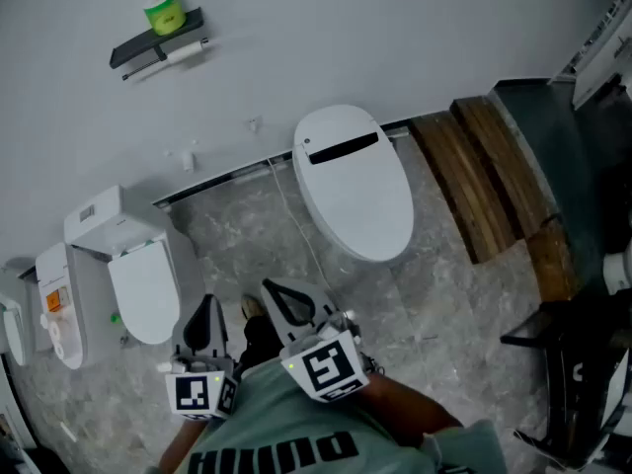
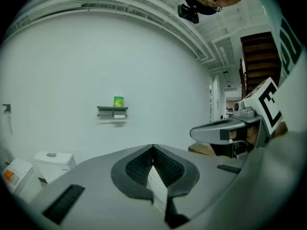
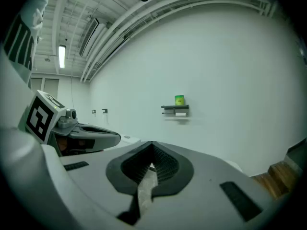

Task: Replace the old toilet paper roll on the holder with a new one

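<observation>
Left tool (image 1: 206,302): jaws closed, tips together, nothing held between them; held low in front of the person, pointing slightly downward toward the wall (image 1: 375,28).
Right tool (image 1: 270,287): jaws closed, pads meeting, nothing gripped; just beside the left tool, level with it and on the same heading.
Left tool, own view (image 2: 153,148): dark ribbed pads meet at the tip; the right tool (image 2: 193,133) shows at the right edge.
Right tool, own view (image 3: 152,144): pads pressed together; the left tool (image 3: 118,138) shows at the left.
Holder (image 1: 156,39): dark shelf-type bracket fixed high on the wall, well apart from both tools.
Toilet paper roll (image 1: 186,52): white, slim, mounted under the holder; also seen in the left gripper view (image 2: 120,115) and the right gripper view (image 3: 181,114).
Green cylinder (image 1: 165,12): upright on top of the holder; whether it is a wrapped roll cannot be told.
Toilet (image 1: 355,181): white, lid down, against the wall, ahead of the tools.
Second toilet (image 1: 138,279): white, to the left, lid raised.
Floor (image 1: 444,304): grey marbled tile.
Wooden planks (image 1: 484,176): on the floor, right of the toilet.
</observation>
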Demonstrator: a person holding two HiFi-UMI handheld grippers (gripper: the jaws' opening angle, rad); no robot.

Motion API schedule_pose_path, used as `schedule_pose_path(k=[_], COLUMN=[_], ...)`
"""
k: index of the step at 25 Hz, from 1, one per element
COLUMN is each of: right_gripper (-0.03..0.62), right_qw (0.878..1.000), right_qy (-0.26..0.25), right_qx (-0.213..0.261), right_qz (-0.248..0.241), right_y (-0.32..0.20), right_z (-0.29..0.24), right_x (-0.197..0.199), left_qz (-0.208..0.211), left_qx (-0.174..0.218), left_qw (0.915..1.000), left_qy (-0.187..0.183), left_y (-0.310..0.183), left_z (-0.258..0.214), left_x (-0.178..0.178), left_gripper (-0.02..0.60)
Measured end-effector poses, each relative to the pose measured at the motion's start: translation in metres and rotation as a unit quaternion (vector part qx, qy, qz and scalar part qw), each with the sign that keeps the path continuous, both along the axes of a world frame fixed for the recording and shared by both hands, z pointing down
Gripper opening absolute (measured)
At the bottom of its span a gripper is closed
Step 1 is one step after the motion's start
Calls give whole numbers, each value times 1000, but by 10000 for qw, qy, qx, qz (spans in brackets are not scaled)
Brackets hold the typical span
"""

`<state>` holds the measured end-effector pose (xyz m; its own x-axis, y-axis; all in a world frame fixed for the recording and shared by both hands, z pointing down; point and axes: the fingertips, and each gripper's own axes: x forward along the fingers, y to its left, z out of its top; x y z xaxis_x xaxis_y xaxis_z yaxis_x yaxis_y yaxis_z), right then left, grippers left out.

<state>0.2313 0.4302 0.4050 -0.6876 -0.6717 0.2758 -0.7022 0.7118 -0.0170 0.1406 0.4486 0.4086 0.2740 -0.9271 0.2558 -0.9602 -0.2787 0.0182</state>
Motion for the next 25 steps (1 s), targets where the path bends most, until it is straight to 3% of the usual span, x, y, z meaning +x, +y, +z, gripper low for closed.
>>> schedule_pose_path(k=[25], right_gripper=[3], right_qw=[9998], right_qy=[-68], right_qx=[-159], right_qz=[14], right_y=[-11], right_z=[4], right_x=[-21], left_qz=[-276], left_qx=[-253], left_qw=[9989], left_qy=[284], left_y=[-4], left_z=[15], left_x=[-31], left_gripper=[3])
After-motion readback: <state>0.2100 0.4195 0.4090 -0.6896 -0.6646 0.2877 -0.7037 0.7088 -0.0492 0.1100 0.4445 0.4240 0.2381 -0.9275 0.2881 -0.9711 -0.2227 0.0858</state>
